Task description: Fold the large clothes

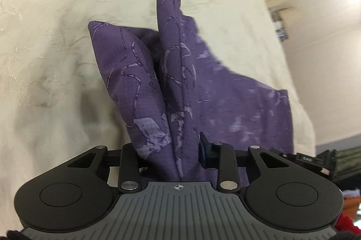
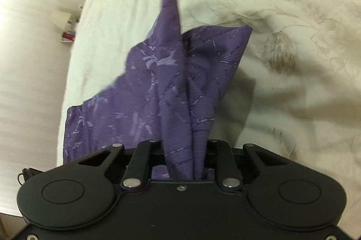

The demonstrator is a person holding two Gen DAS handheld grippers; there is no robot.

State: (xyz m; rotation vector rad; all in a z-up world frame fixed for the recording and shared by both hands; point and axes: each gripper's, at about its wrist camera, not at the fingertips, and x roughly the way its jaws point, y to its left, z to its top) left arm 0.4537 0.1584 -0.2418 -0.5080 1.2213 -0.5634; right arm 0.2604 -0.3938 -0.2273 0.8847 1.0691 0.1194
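Underneath, a wide bed covered by a cream, fluffy spread with faint embroidered leaves point(image 1: 56, 55) point(image 2: 293, 14) fills both views, its edge curving along a pale floor. Over that edge lies the purple, marble-patterned woven garment point(image 1: 237, 104) point(image 2: 108, 113), bunched and pulled up off the spread at two places. Each black two-finger tool, left tool point(image 1: 168, 149) and right tool point(image 2: 183, 149), is clenched on a gathered fold.
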